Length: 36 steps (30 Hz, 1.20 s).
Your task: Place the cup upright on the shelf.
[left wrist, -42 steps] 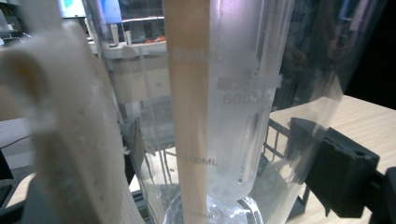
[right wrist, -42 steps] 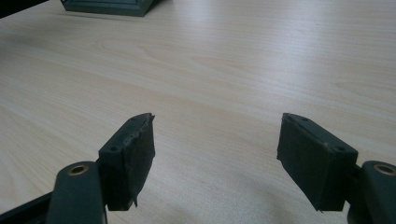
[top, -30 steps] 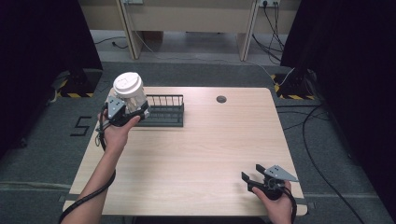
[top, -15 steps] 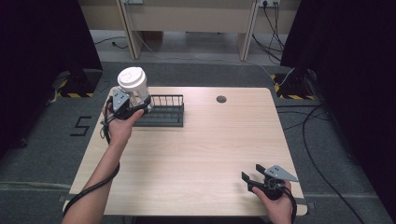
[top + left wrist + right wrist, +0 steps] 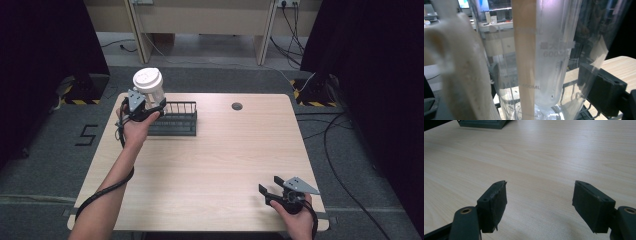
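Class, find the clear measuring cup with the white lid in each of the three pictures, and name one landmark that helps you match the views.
High view: the measuring cup is upper left, held by the left gripper above the left end of the black wire rack.
Left gripper view: the cup's clear wall, printed with ML marks, spans the centre.
Right gripper view: not in it.
Shared landmark: the light wooden table, also at and.

left jaw hidden behind cup [image 5: 544, 62] (blurred)
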Each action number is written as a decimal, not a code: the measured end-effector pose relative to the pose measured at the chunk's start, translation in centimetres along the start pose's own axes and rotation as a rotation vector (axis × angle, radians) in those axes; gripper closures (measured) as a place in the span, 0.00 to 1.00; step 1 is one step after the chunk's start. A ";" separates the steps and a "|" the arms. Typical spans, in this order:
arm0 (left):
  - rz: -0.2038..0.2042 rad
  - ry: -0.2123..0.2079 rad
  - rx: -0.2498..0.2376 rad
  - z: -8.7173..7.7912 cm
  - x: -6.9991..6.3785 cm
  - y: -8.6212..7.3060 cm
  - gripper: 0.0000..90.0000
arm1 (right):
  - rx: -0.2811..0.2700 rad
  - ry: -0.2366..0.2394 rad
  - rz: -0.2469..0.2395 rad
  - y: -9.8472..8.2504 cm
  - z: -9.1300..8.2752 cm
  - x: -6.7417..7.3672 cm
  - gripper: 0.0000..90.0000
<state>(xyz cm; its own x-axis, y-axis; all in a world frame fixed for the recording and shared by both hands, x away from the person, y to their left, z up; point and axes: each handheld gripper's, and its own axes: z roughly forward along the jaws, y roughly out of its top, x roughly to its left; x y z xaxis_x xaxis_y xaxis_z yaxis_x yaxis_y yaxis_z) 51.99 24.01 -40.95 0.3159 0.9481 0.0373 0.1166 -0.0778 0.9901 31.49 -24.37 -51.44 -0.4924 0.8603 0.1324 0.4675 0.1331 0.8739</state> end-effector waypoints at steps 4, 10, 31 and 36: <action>-0.011 0.001 0.004 0.7 -0.1 -0.2 0.19 | -0.001 0.003 0.002 0.0 0.0 0.0 0.31; -0.007 0.003 0.020 1.7 -0.4 -0.6 0.19 | -0.001 0.003 -0.004 0.0 0.0 -0.1 0.31; -0.015 0.034 0.099 3.5 -0.5 -2.9 0.19 | -0.001 0.009 0.001 0.0 0.0 -0.1 0.31; -0.023 0.032 0.112 3.7 -0.7 -3.4 0.19 | -0.001 0.009 0.001 0.0 0.0 -0.1 0.31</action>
<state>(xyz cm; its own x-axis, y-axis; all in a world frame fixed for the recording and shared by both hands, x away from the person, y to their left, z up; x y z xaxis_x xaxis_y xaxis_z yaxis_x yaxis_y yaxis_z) 54.85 22.47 -44.83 0.2815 0.9594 0.0204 0.2283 -0.0876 0.9697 31.53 -24.48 -51.47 -0.4986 0.8558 0.1380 0.4676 0.1315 0.8741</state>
